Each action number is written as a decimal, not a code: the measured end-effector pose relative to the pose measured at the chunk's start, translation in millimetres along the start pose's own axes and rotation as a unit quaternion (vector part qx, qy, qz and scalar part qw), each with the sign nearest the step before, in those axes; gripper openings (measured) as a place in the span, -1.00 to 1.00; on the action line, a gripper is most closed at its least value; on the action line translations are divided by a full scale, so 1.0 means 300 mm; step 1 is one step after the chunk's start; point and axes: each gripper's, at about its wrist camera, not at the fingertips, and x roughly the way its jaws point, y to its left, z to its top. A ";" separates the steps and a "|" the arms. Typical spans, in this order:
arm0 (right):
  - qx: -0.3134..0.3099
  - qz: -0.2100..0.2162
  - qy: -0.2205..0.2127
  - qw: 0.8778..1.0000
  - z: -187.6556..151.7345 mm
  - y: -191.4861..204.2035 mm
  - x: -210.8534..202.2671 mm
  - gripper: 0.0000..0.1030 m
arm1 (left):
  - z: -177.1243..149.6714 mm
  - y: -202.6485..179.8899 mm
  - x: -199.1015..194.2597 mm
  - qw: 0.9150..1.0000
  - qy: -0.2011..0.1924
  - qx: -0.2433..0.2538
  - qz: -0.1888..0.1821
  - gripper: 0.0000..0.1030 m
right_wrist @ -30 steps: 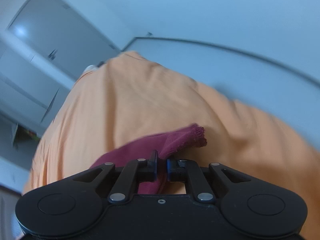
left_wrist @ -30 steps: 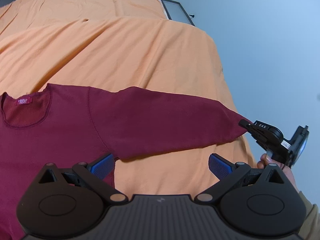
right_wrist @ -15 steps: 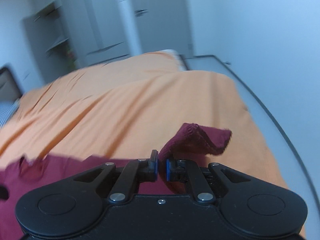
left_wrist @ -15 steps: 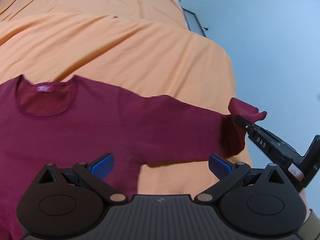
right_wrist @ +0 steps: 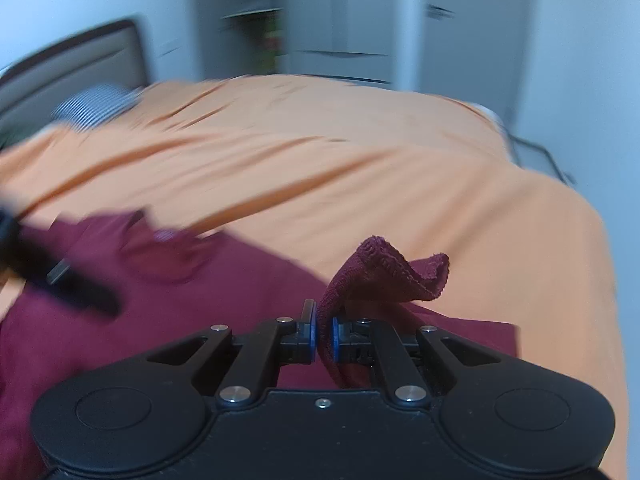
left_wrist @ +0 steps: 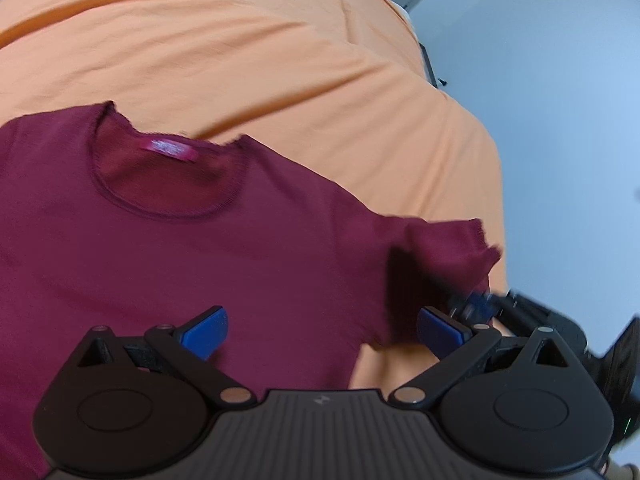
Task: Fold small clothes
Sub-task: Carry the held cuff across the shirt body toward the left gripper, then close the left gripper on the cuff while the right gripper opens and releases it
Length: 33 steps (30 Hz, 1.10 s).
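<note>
In the left wrist view, we hold our left gripper (left_wrist: 320,330) with its blue pads wide apart and nothing between them, over the dark red long-sleeved knit sweater (left_wrist: 192,256), which lies flat, collar up, on the orange bedspread (left_wrist: 280,60) near the bed's right edge.

In the right wrist view, our right gripper (right_wrist: 324,334) is clamped on the sweater's ribbed cuff (right_wrist: 392,272), lifted above the body. We judge folding barely begun: one sleeve is coming in, everything else remains.
</note>
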 end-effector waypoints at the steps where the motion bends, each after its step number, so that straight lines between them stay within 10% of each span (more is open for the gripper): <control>1: -0.030 0.006 0.003 1.000 -0.001 0.051 0.012 -0.86 | 0.007 0.019 0.008 1.000 0.000 -0.003 0.002 0.99; 14: -0.153 0.046 0.054 0.986 -0.054 0.339 0.135 -0.86 | 0.053 0.127 0.139 0.998 0.044 -0.030 -0.014 0.99; 22: -0.216 0.034 0.053 0.974 -0.088 0.409 0.124 -0.86 | 0.090 0.139 0.172 0.993 0.045 -0.054 -0.090 0.99; 26: -0.298 0.026 0.047 0.953 -0.120 0.497 0.118 -0.85 | 0.086 0.150 0.180 0.994 0.054 -0.053 -0.072 0.99; 33: -0.270 0.040 0.051 0.961 -0.119 0.499 0.118 -0.85 | 0.082 0.160 0.216 0.994 0.072 -0.046 -0.063 0.88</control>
